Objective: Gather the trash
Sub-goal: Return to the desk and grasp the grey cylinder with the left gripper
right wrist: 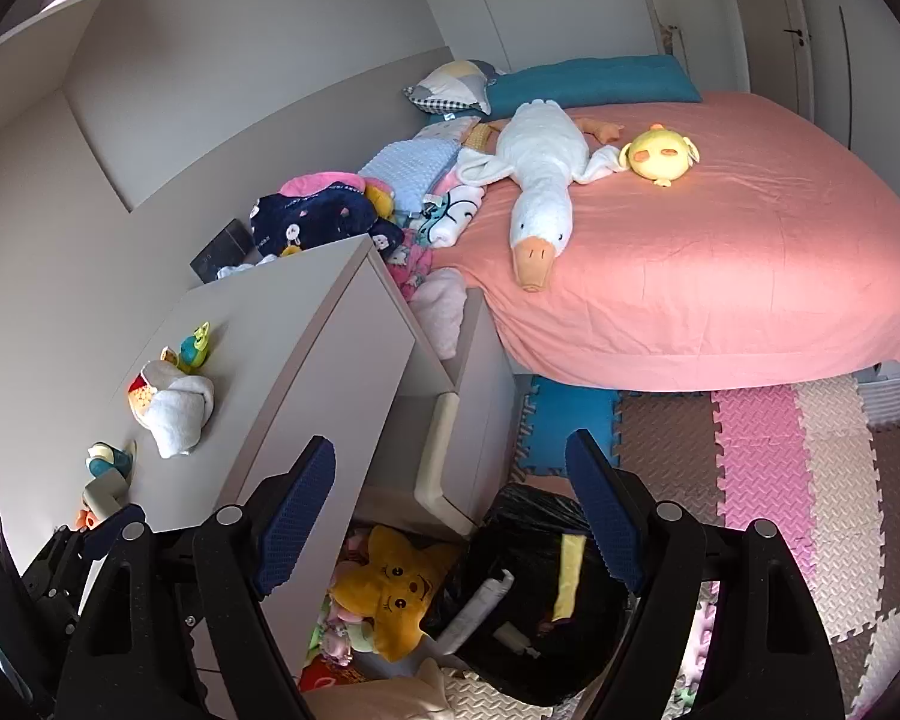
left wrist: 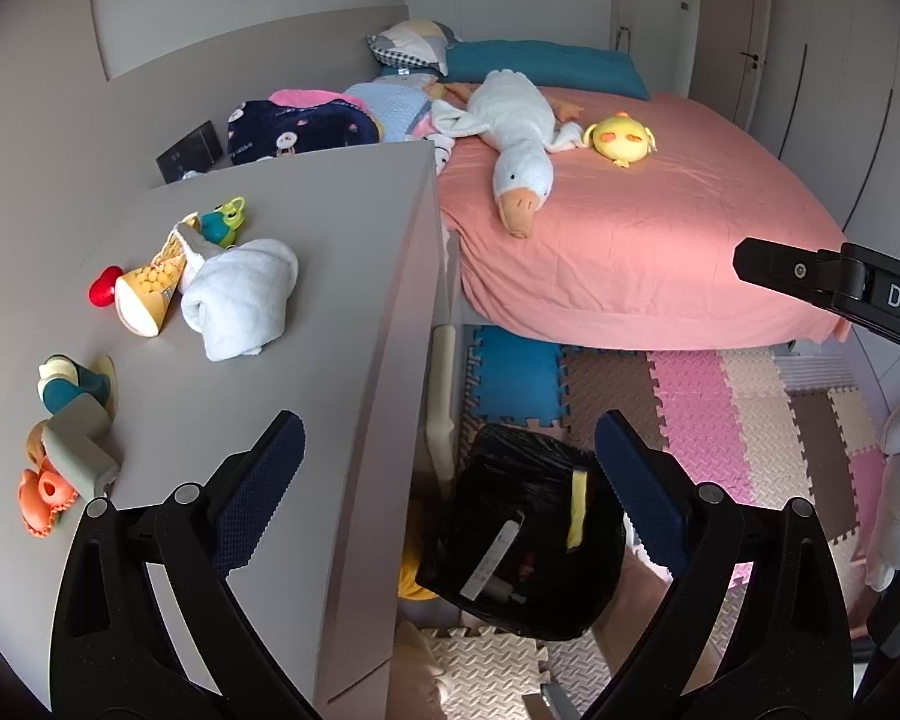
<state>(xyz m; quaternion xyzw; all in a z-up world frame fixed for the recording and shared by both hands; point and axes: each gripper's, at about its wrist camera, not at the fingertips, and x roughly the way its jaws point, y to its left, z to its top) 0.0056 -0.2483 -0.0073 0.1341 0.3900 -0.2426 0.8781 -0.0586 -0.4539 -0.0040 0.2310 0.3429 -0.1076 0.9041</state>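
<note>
Beside the pink-sheeted bed [left wrist: 660,252], at lower centre of both views, a black-lined trash bin [left wrist: 510,594] sits on the foam mats, directly below and between the spread, empty jaws of the left gripper [left wrist: 447,498] and right gripper [right wrist: 450,510]. Three scraps show inside: one yellow strip and two white pieces. Remaining trash candidates lie on the dresser top [left wrist: 306,228], upper left, nearer the left gripper.

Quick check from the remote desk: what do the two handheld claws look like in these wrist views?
Both match. The left claw and the right claw each have glossy black plastic linkage arms with silver pivot pins and two dark-blue textured finger pads with sawtooth edges. White lettering "DAS" shows on the right unit's black body. No cables or sleeves are visible.
</note>
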